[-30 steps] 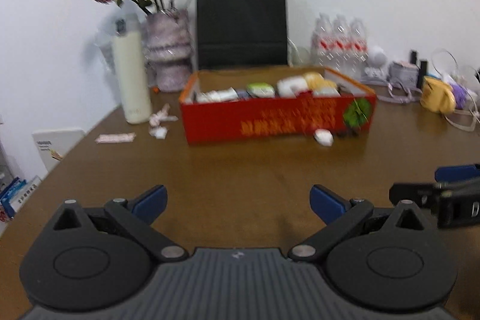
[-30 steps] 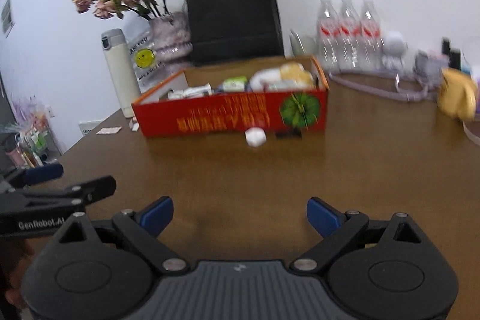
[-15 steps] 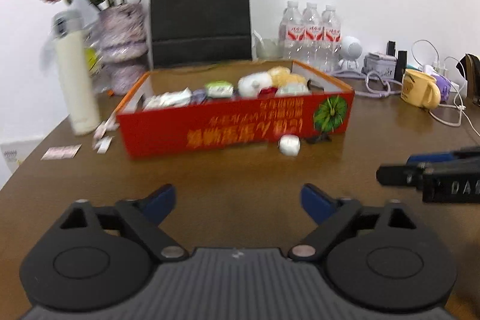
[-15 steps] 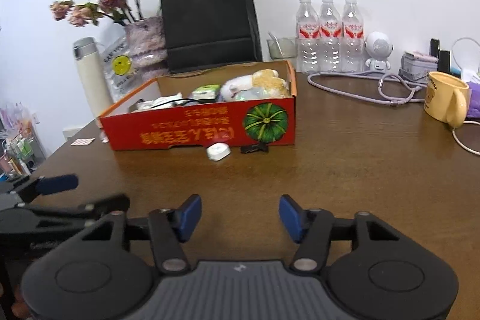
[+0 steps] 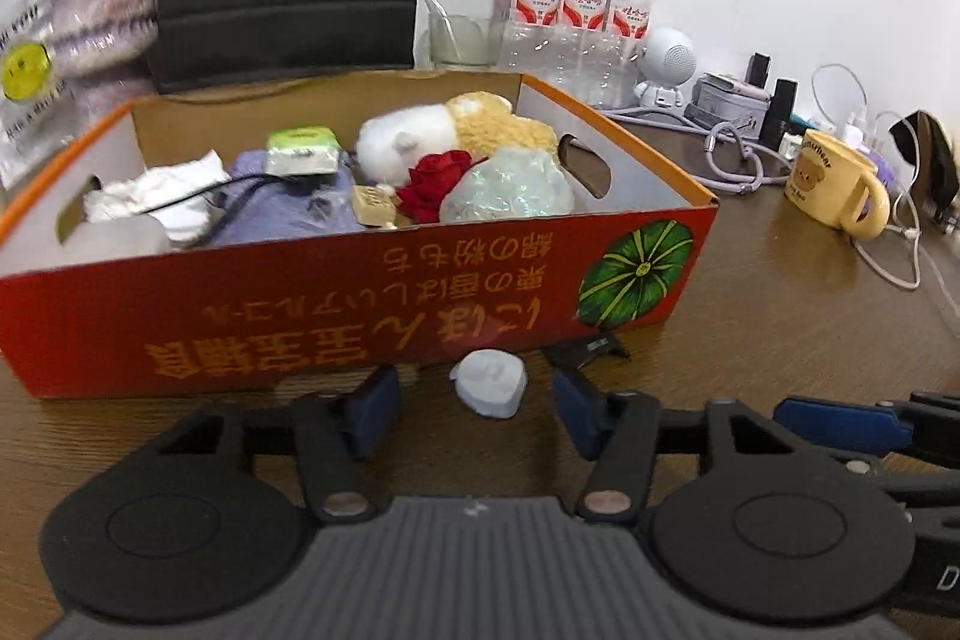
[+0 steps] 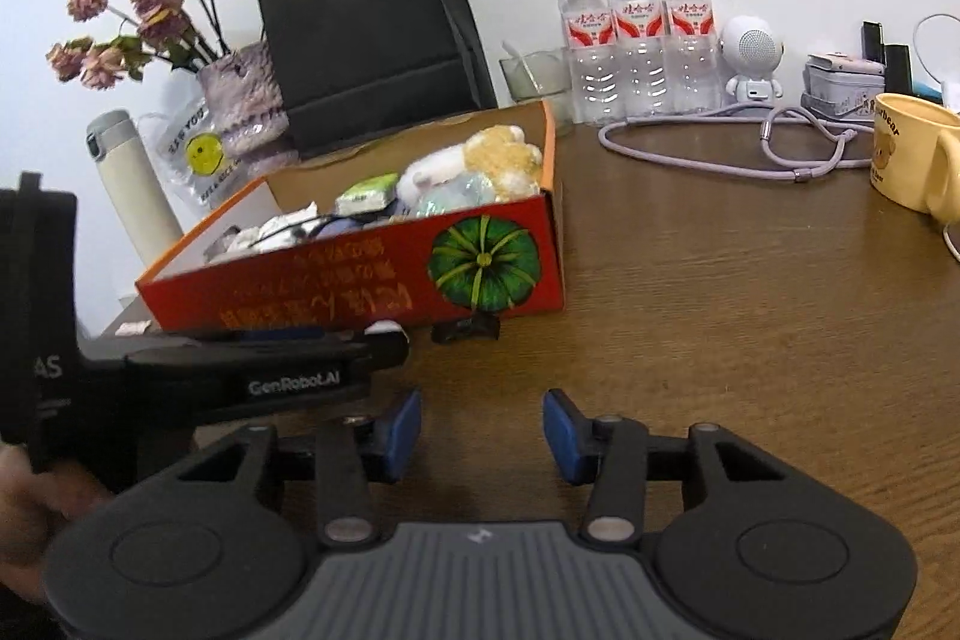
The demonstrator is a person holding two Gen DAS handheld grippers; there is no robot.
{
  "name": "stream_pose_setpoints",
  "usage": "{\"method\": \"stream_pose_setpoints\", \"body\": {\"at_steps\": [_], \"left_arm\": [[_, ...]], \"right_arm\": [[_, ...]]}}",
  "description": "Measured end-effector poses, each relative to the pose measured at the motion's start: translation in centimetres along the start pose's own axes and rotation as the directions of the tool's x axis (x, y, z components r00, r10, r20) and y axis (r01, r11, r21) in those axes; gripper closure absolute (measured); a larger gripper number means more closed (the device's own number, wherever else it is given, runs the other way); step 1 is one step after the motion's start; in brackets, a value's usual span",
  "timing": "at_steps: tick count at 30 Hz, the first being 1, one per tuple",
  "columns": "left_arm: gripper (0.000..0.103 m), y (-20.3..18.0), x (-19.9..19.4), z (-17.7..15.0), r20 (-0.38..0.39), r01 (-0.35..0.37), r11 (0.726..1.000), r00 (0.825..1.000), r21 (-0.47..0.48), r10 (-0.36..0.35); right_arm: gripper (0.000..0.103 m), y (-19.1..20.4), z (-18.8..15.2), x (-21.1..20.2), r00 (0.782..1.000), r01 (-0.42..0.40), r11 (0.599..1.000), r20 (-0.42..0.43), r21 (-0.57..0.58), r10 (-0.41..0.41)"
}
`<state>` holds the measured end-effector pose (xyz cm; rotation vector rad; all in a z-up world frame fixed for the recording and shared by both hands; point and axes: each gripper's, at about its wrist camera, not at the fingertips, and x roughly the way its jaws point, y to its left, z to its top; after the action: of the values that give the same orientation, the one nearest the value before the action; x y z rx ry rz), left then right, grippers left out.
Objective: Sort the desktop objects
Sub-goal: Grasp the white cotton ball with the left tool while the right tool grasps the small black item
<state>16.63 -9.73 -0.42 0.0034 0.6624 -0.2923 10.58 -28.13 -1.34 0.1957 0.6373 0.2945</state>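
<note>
Office; cluttered desk [image 6: 720, 280], water bottles [image 6: 636, 34]

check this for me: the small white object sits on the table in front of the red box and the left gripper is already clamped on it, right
Not quite. In the left wrist view the small white object does sit on the table in front of the red box, but the left gripper is not clamped on it: its jaws are closing, with clear gaps on both sides of the object.

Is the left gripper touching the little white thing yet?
Apart. The left wrist view shows brown table between each blue pad of the closing left gripper and the white thing.
</note>
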Motion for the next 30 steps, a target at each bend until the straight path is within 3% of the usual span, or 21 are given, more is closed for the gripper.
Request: {"method": "stream_pose_setpoints", "body": {"at_steps": [3,8,14,17,22,25,27,30], "left_arm": [[0.078,0.0,0.3,0.0,0.004,-0.005,1.000,1.000,0.008,0.005],[0.078,0.5,-0.2,0.0,-0.010,0.027,1.000,1.000,0.003,-0.027],[0.078,2.9,-3.5,-1.3,0.016,0.010,1.000,1.000,-0.009,-0.010],[0.078,5.1,-4.4,-1.6,0.024,-0.031,0.998,0.999,-0.063,0.033],[0.078,7.0,-5.4,-1.3,0.050,-0.004,0.992,0.999,-0.126,0.010],[0.078,6.4,-5.7,-1.6,0.059,-0.016,0.997,0.998,-0.080,0.021],[0.078,5.9,-5.8,-1.9,0.063,-0.026,0.999,0.998,-0.045,0.029],[0.078,5.7,-5.9,-2.2,0.058,-0.004,0.999,0.998,-0.038,0.006]], "right_arm": [[0.058,0.1,0.5,0.4,1.000,0.000,1.000,0.006,-0.003,0.000],[0.058,0.7,1.3,1.8,1.000,0.017,1.000,-0.004,-0.020,-0.017],[0.058,2.6,2.0,4.6,0.996,0.082,0.993,-0.030,-0.082,-0.084],[0.058,4.0,2.6,6.3,0.990,0.136,0.983,-0.017,-0.124,-0.139],[0.060,5.9,2.7,8.5,0.979,0.195,0.966,-0.020,-0.168,-0.201],[0.066,6.6,2.3,8.9,0.978,0.204,0.955,-0.004,-0.214,-0.209],[0.078,6.7,2.3,8.9,0.979,0.197,0.957,-0.006,-0.212,-0.203],[0.083,6.8,2.2,8.8,0.981,0.188,0.956,-0.007,-0.226,-0.195]]}}
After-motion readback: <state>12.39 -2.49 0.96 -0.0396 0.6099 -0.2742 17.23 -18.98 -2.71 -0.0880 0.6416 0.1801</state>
